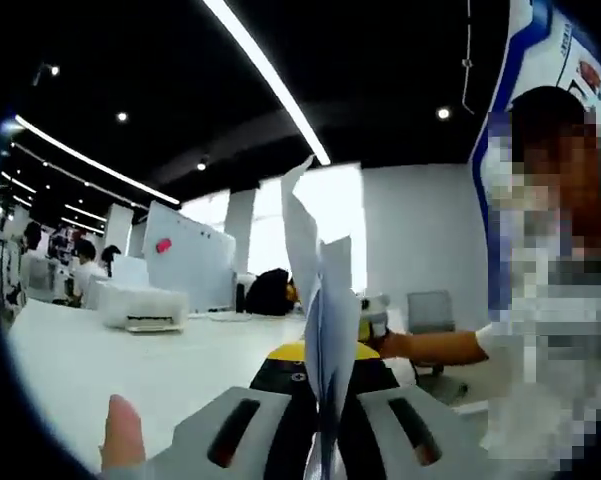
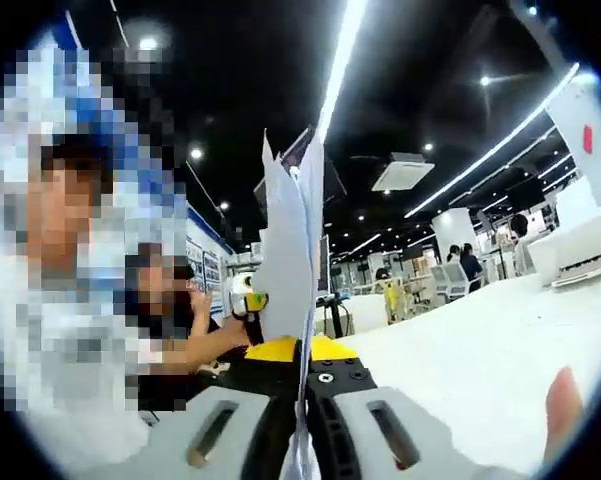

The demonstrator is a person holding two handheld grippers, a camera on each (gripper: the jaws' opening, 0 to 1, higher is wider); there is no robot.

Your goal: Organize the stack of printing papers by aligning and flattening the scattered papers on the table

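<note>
A stack of white printing papers point(image 1: 315, 290) stands on edge, seen edge-on, its top corners fanned and bent. My left gripper point(image 1: 320, 392) is shut on the near edge of the stack. Past the papers, my right gripper point(image 1: 372, 318) shows in a person's hand. In the right gripper view the same papers point(image 2: 292, 230) rise between the jaws of my right gripper point(image 2: 302, 388), which is shut on them. The left gripper point(image 2: 246, 297) shows behind the sheets there. The white table point(image 1: 90, 370) lies below the held stack.
A white box-like machine point(image 1: 140, 306) and a whiteboard point(image 1: 192, 256) stand at the table's far left. A person point(image 1: 540, 330) sits close beside the papers. A thumb point(image 1: 123, 435) rests by the left jaw. Desks and seated people point(image 2: 460, 265) fill the background.
</note>
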